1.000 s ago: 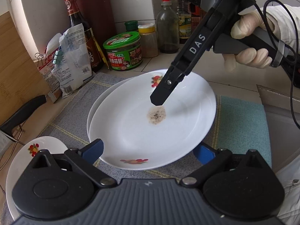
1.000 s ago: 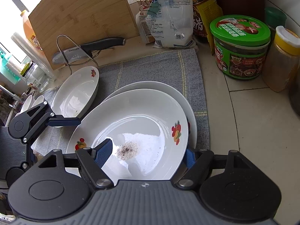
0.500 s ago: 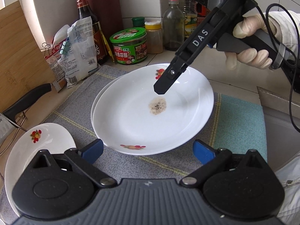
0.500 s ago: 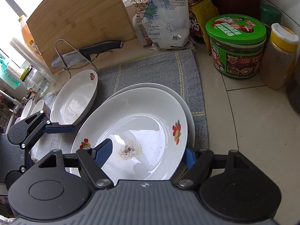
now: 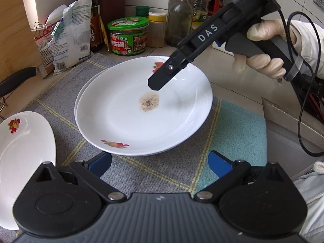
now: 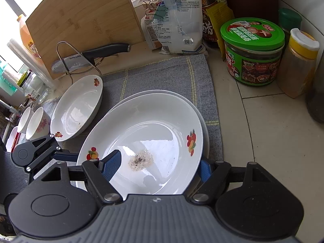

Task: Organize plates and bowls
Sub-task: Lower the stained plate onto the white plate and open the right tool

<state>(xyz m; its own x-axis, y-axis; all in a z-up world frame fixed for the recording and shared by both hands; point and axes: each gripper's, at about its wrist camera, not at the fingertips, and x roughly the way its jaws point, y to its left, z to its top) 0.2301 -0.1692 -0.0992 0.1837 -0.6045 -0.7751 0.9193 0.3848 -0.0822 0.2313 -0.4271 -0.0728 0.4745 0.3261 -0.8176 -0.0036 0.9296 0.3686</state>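
A white plate with fruit prints and a brown residue spot (image 5: pixel 145 111) lies stacked on a second white plate (image 5: pixel 78 105) on the grey mat (image 5: pixel 60 85). The top plate also shows in the right wrist view (image 6: pixel 154 133). A third white plate (image 5: pixel 22 154) lies at the left, also seen in the right wrist view (image 6: pixel 79 105). My left gripper (image 5: pixel 160 165) is open and empty, just short of the stack's near rim. My right gripper (image 6: pixel 160 168) is open over the top plate, one finger above its middle (image 5: pixel 160 81), the other near its rim.
Two small cups (image 6: pixel 34 121) stand at the far left. A green-lidded jar (image 6: pixel 253 50), spice bottles (image 6: pixel 297 60), sauce bottles and bags (image 6: pixel 178 20) line the wall. A knife on a wire rack (image 6: pixel 91 56) and a cutting board (image 6: pixel 81 20) stand behind. A teal cloth (image 5: pixel 239 129) adjoins the sink edge.
My left gripper has drawn back from the stack's rim and stands clear of it. My right gripper has lifted slightly above the top plate.
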